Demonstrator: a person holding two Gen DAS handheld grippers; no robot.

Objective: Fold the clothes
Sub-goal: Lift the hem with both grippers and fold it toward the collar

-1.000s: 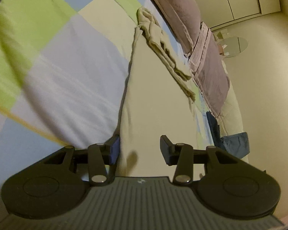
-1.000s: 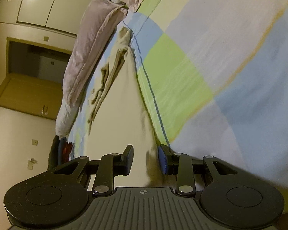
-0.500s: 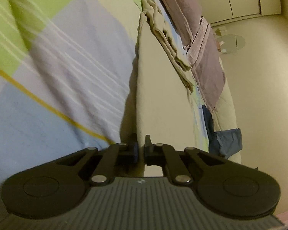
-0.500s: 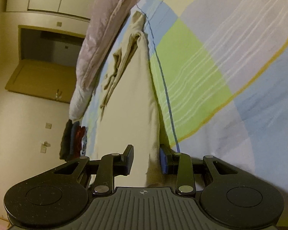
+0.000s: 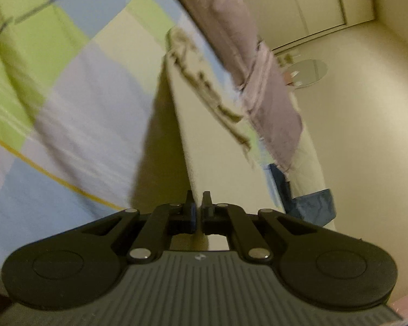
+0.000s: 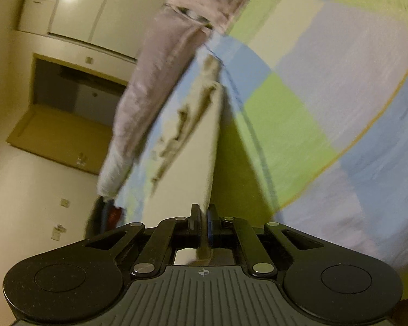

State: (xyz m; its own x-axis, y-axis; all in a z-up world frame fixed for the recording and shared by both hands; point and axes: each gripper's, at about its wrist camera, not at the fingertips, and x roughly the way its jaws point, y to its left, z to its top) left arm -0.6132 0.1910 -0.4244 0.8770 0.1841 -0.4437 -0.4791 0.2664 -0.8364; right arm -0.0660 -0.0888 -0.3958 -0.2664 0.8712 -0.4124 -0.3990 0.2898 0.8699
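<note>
Both my claws, the left (image 5: 198,208) and the right (image 6: 203,218), have now pinched shut on the near edge of the cloth (image 5: 215,146). It has lifted off the bed (image 5: 76,103) ahead of them, so I judge a fold is under way.

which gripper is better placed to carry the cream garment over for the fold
Neither alone: the left gripper and right gripper are each shut on a near edge of the cream fabric garment, lifted off the patchwork bedsheet; move both together.

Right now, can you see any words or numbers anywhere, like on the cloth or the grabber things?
No readable words or numbers.
Left gripper: only a tiny round mark on its grey body, no letters.
Right gripper: the same small round mark, no letters.
Cream garment: plain.
Checked bedsheet: only coloured squares.
</note>
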